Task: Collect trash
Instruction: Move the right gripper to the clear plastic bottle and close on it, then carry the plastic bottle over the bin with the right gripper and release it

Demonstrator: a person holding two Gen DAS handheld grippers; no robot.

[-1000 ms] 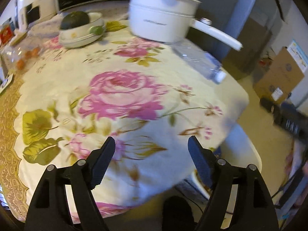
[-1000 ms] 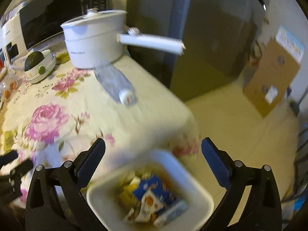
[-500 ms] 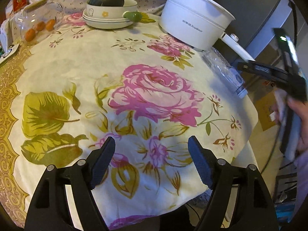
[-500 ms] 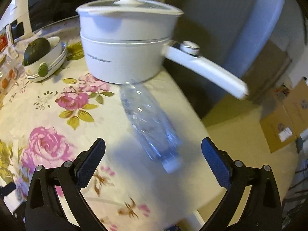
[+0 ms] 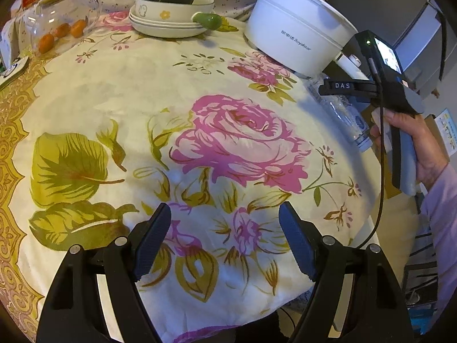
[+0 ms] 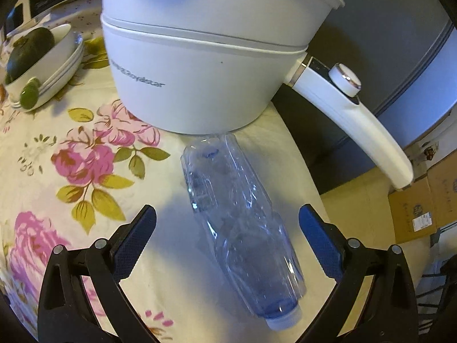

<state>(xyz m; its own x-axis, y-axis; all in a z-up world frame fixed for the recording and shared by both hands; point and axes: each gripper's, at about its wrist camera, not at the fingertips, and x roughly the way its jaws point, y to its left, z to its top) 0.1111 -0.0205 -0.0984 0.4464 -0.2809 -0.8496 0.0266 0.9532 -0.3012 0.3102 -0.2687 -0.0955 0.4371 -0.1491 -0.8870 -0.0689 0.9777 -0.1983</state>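
Floral tablecloth — grey fridge, cardboard box behind.

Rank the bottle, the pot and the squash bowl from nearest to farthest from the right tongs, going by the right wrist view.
1. Bottle: lying on the tablecloth, its body between the open right tongs, untouched.
2. Pot: straight behind the bottle, at its far end.
3. Squash bowl: farthest, back at the left.

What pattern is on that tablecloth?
The tablecloth is cream with big pink roses and olive-green leaves, seen best in the left wrist view.
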